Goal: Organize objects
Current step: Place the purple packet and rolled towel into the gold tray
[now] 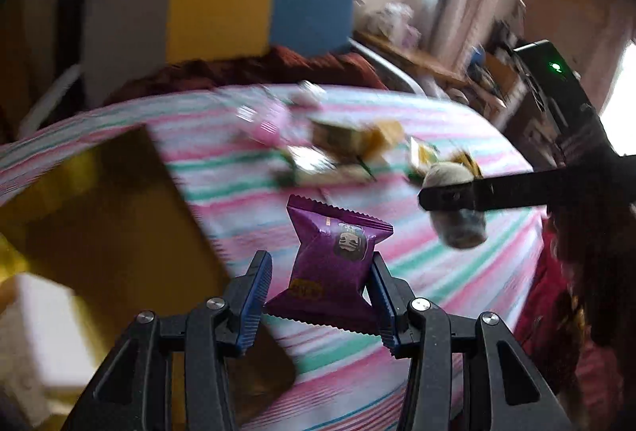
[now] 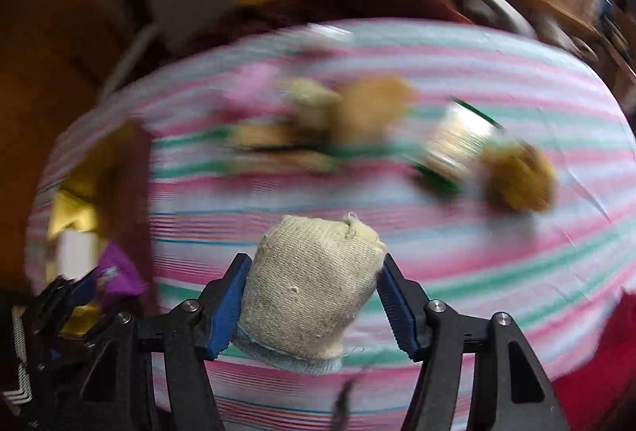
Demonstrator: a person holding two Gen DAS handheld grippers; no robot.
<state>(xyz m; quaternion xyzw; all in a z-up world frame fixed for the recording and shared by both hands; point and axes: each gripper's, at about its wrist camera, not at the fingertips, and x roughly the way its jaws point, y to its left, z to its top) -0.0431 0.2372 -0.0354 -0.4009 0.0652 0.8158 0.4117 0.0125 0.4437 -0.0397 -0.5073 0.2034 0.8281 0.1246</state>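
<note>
Your left gripper (image 1: 320,274) points down at a slant over the striped cloth (image 1: 457,272) that covers the worktop, and its jaws are narrow and clamped on a purple snack packet (image 1: 334,260), which hangs clear of the cloth just beside the edge of a yellow box (image 1: 99,216).

Your right gripper (image 2: 314,296) tips down more steeply, its jaws half closed around a rolled beige sock (image 2: 310,284). The left blue pad presses the sock's side; the right pad sits at its edge. From the left wrist view the same sock (image 1: 457,228) shows gripped in the dark finger of the right gripper, raised above the cloth.

Farther back on the cloth lies a blurred heap of small items (image 2: 338,125); what they are I cannot tell.
</note>
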